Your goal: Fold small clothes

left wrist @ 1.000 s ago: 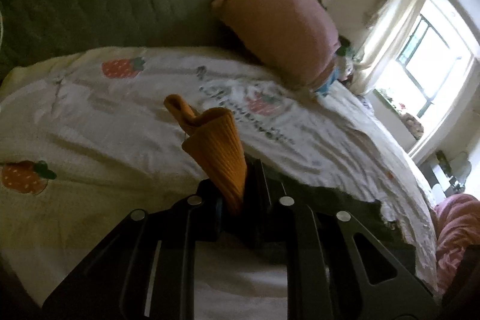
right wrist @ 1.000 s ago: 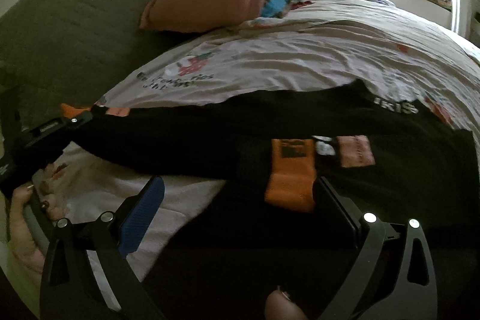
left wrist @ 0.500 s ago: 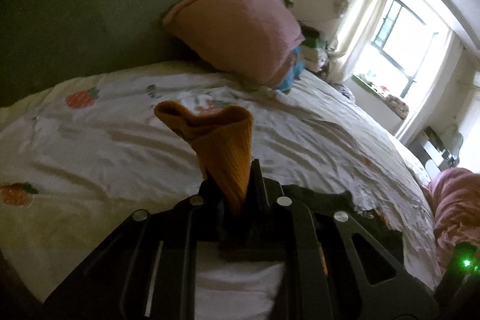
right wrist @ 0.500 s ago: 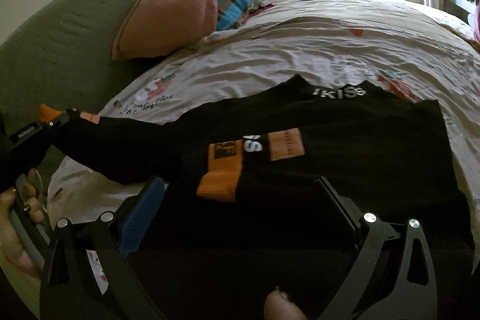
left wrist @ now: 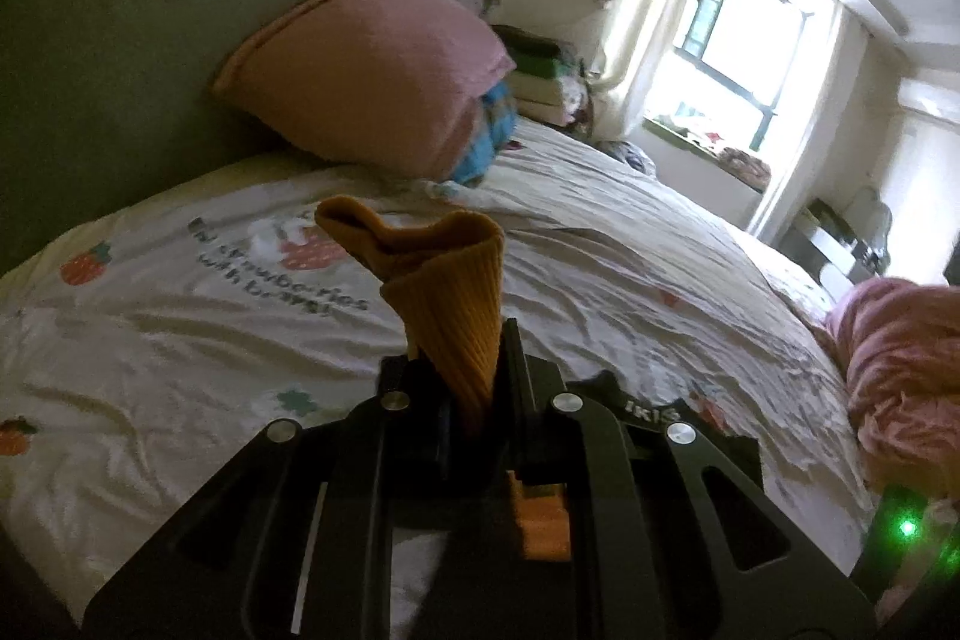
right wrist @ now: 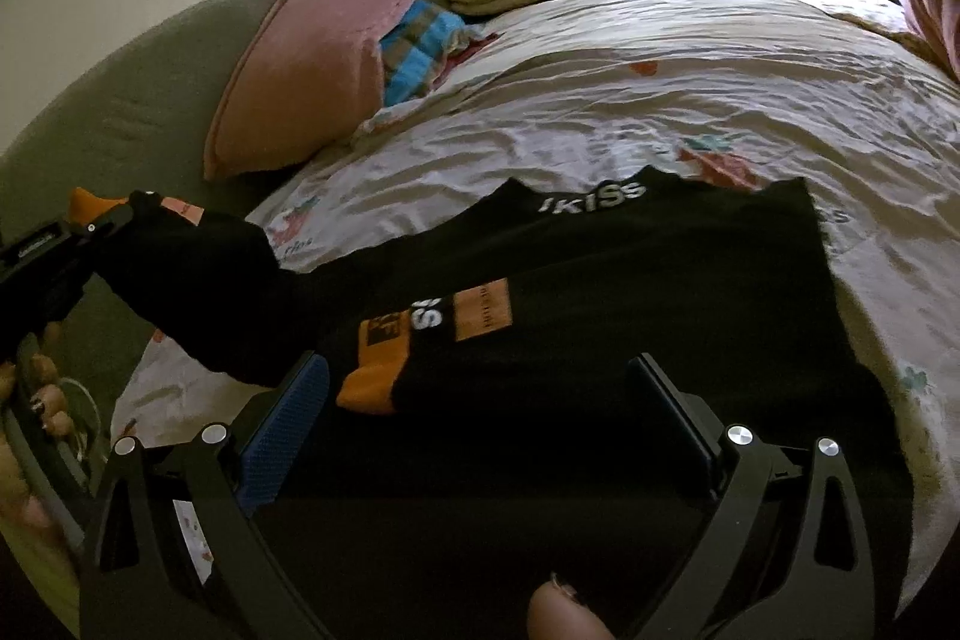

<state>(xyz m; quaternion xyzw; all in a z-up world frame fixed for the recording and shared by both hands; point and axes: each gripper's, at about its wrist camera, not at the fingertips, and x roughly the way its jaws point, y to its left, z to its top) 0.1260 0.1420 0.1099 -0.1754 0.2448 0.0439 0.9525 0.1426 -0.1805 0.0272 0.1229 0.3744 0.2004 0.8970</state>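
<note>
- The left tongs (left wrist: 474,388) are clamped tight on the orange ribbed cuff (left wrist: 444,280) of a sleeve, and the cuff sticks up past the fingertips and flares open above them.
- In the right wrist view the same left tongs (right wrist: 90,226) sit at the far left, raised off the bed, with the black sleeve (right wrist: 198,286) hanging from them in a slack span down to the body of the garment.
- The black top (right wrist: 630,292) lies mostly flat on the strawberry-print bedsheet (right wrist: 660,100), hem with white lettering toward the window, the other orange cuff (right wrist: 375,382) folded across its middle.
- Judged from the drape, the top is light, soft knit with no stiffness: it will sag and bunch wherever it is unsupported, and the ribbed cuff is the firmest, least slippery place to pinch.
- A good second hold would be the near edge or shoulder seam, where layers lie doubled.
- The right tongs (right wrist: 480,424) stand wide open and hold nothing; the blue-padded finger (right wrist: 282,430) is just beside the folded cuff, and the black cloth spreads between and beneath both fingers.
- A pink pillow (right wrist: 312,70) leans on the green headboard (right wrist: 120,100), well apart from the garment.
</note>
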